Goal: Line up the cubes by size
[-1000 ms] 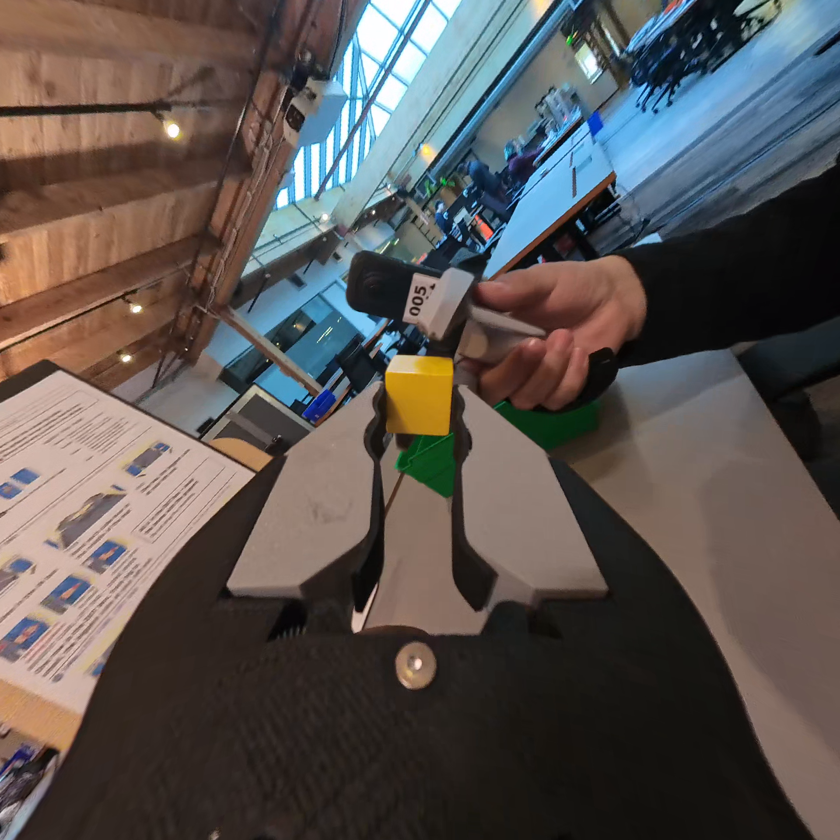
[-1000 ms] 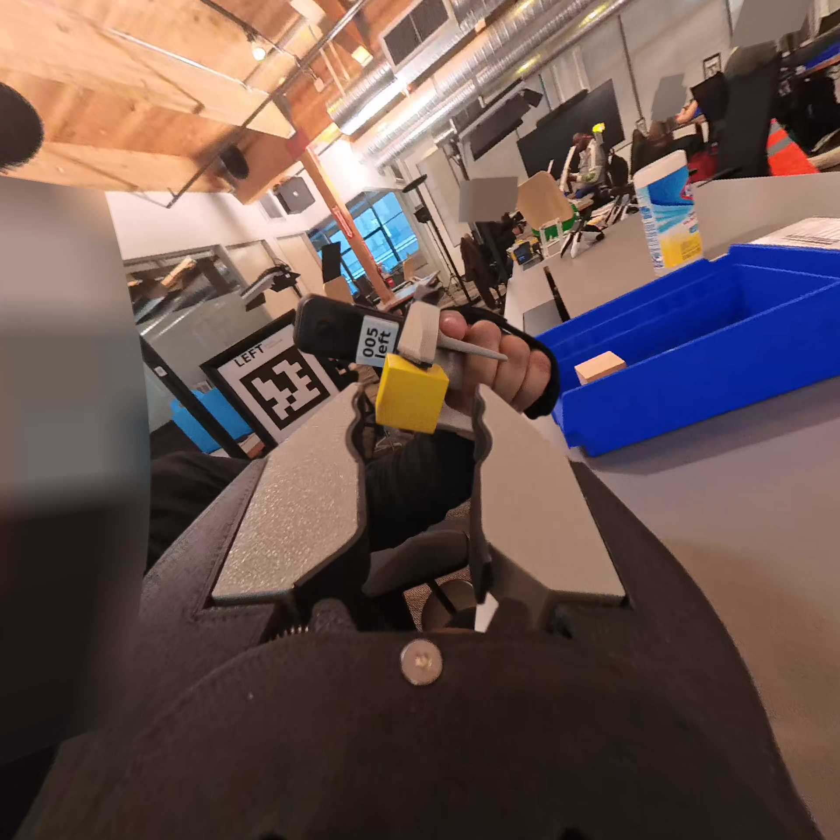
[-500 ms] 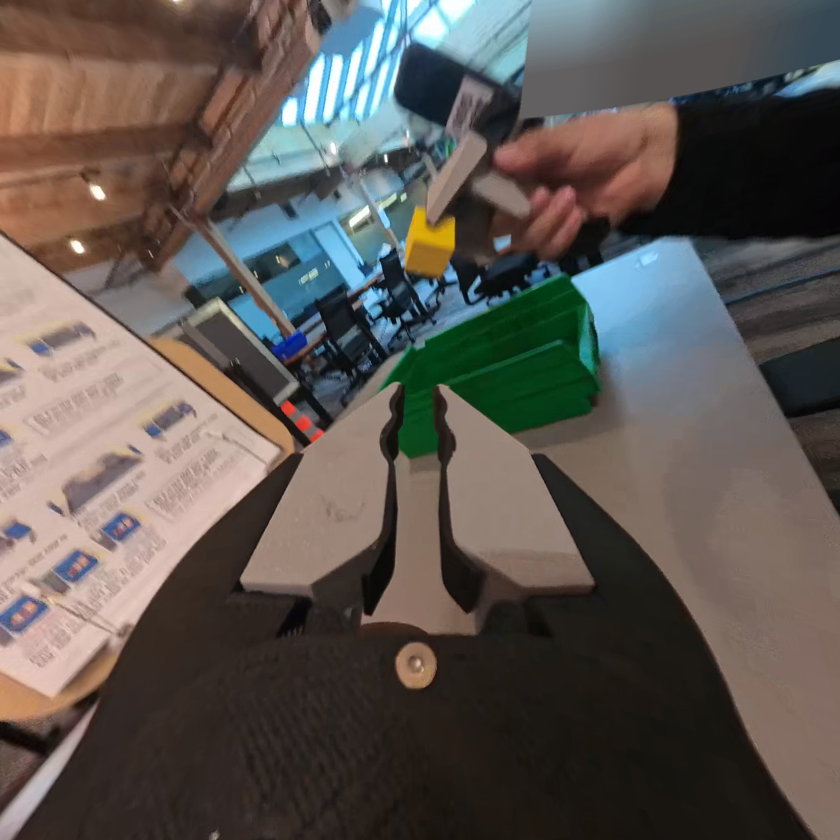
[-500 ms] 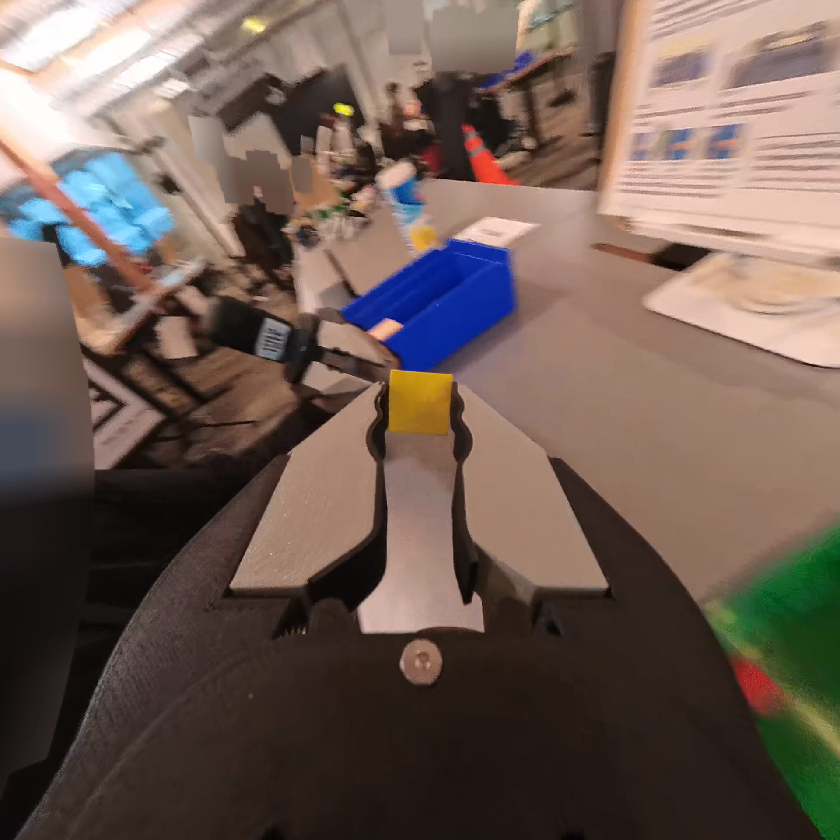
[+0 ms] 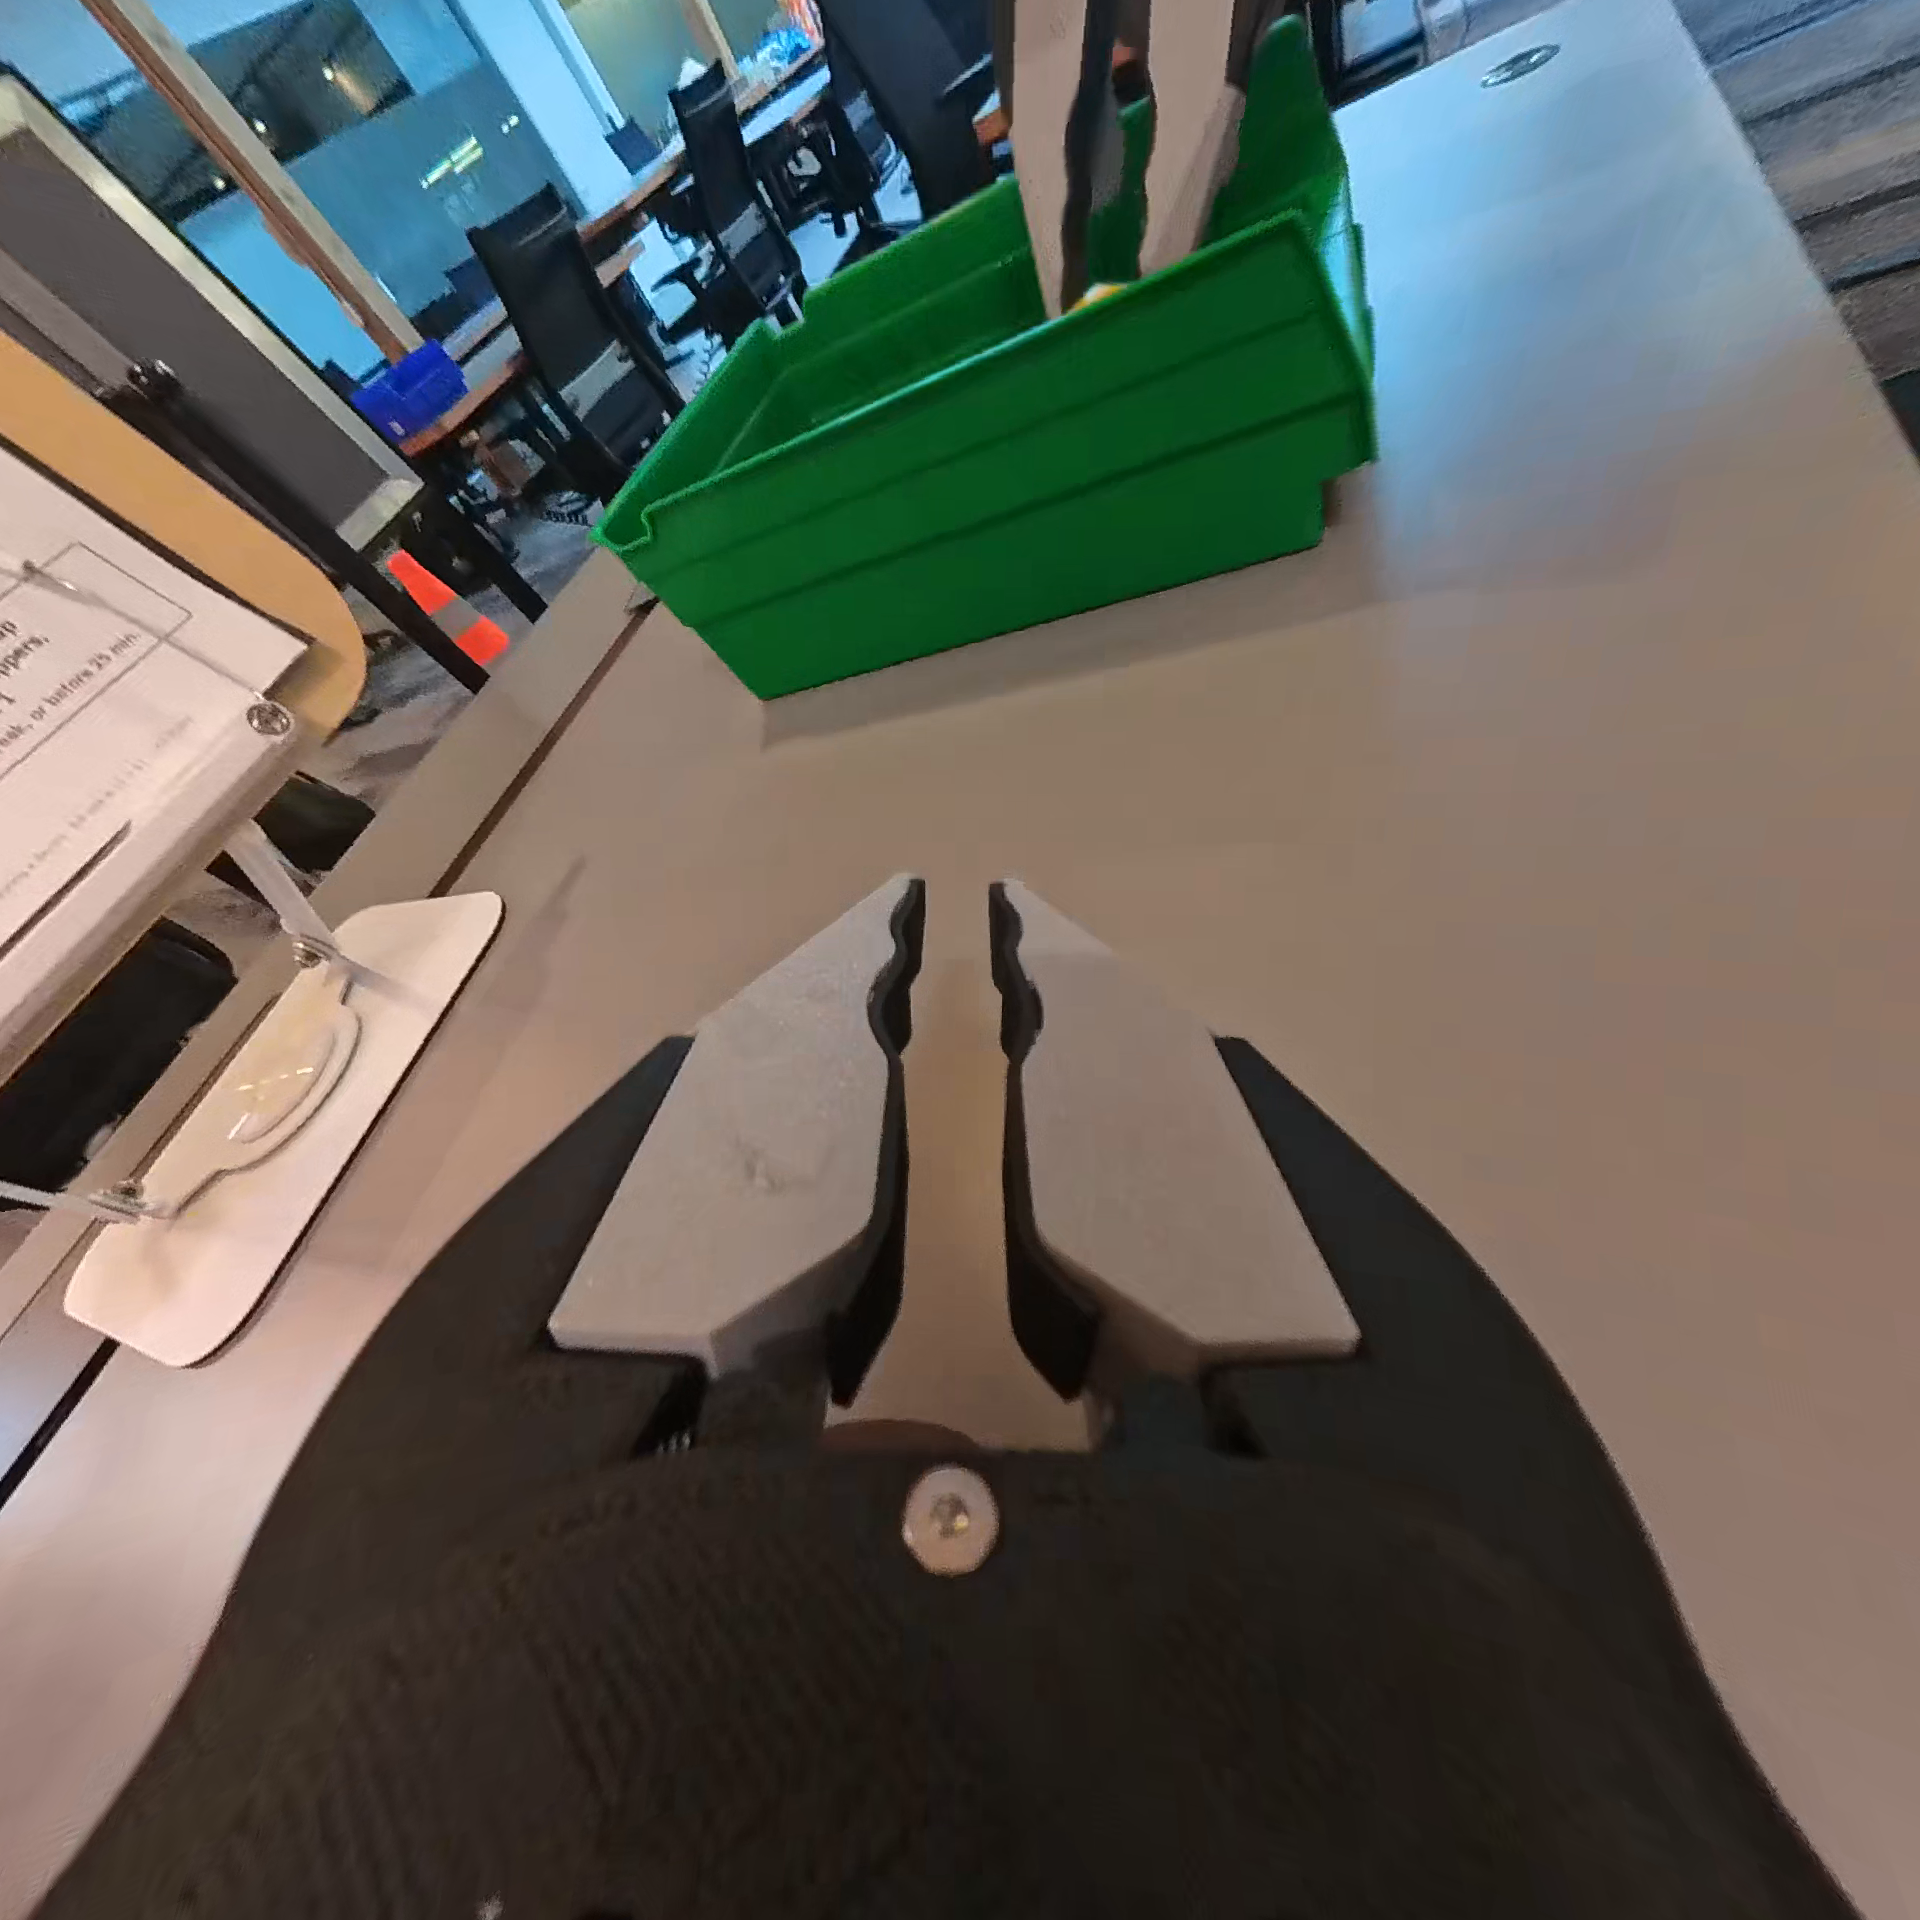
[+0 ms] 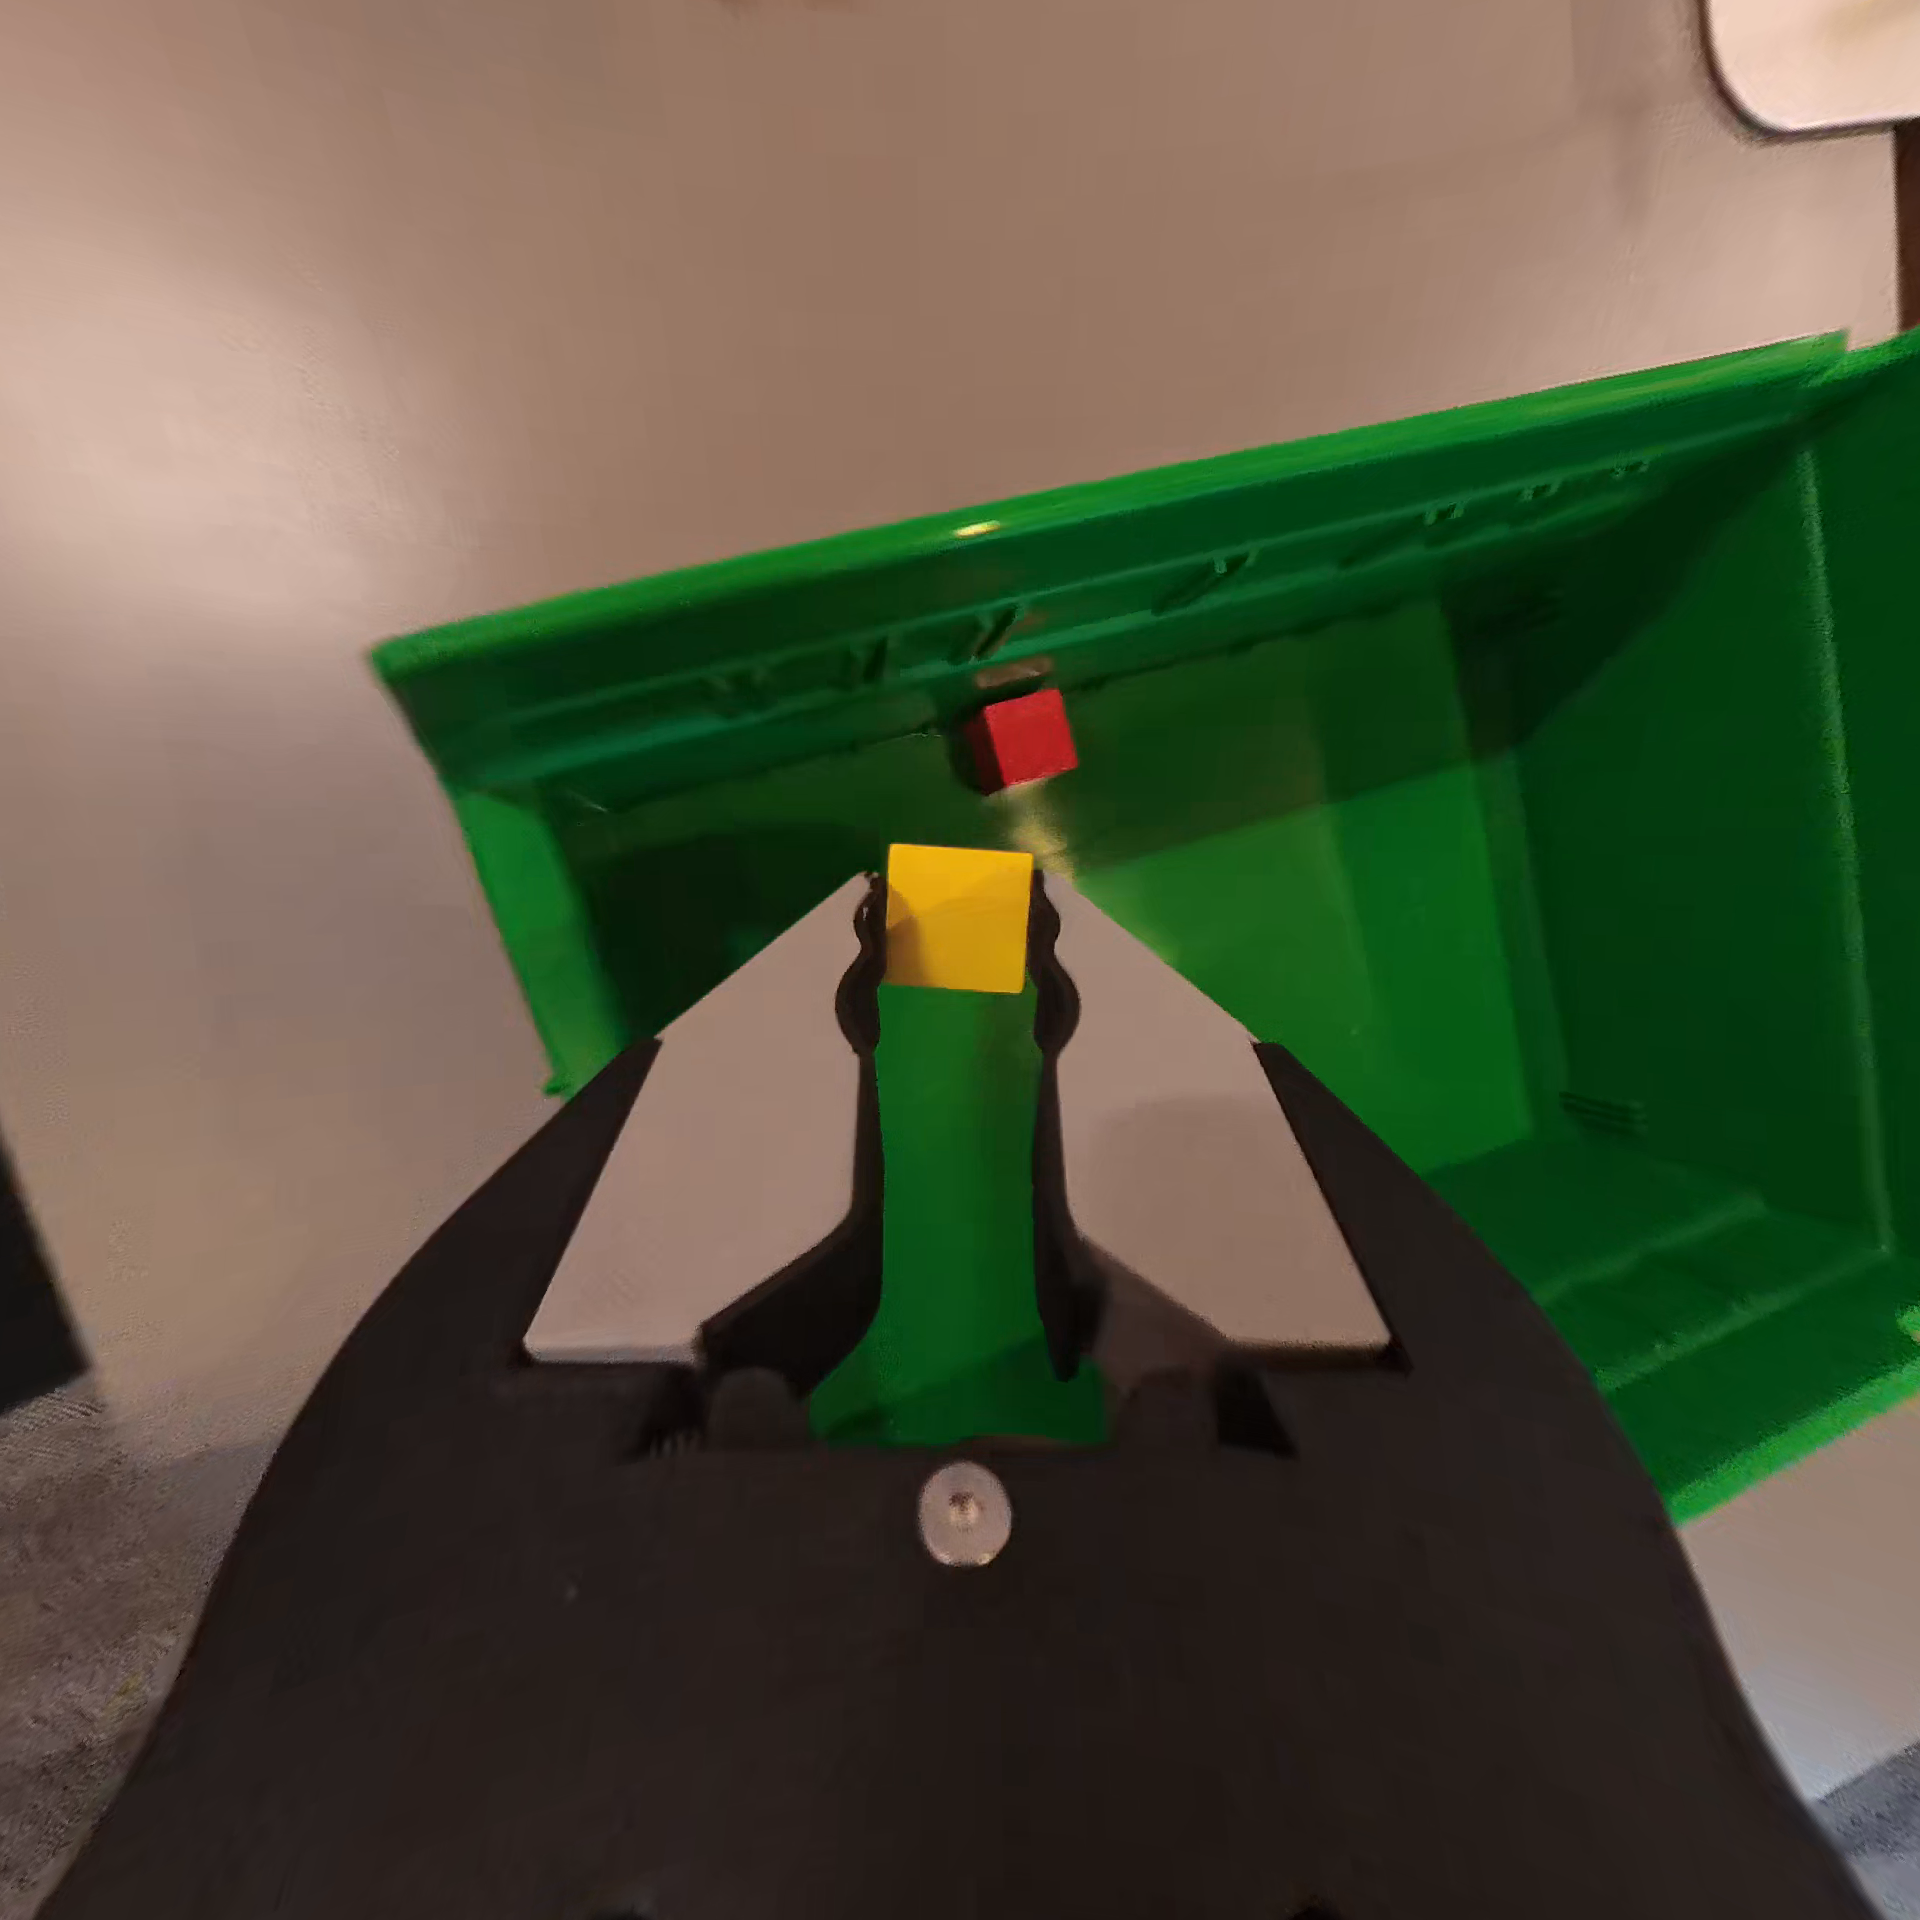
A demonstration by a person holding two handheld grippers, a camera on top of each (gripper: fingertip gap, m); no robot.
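Observation:
My right gripper [image 6: 956,896] is shut on a small yellow cube [image 6: 956,920] and holds it inside the green bin [image 6: 1662,831], just above the bin floor. A smaller red cube [image 6: 1018,740] lies on the bin floor against the far wall, a little beyond the yellow one. In the left wrist view the right gripper's fingers [image 5: 1049,156] reach down into the green bin [image 5: 987,488], and only a sliver of the yellow cube [image 5: 1091,299] shows over the rim. My left gripper [image 5: 954,904] is empty, its jaws a narrow gap apart, low over the grey table [image 5: 1455,935] short of the bin.
A document stand with a white base plate [image 5: 281,1122] stands at the table's left edge. A corner of that white plate [image 6: 1808,62] shows beyond the bin. Office chairs and an orange cone [image 5: 447,613] are past the table.
The yellow cube passed from my left gripper to my right in mid-air. The right gripper swung down with it into the green bin. The left gripper pulled back empty and dropped toward the table.

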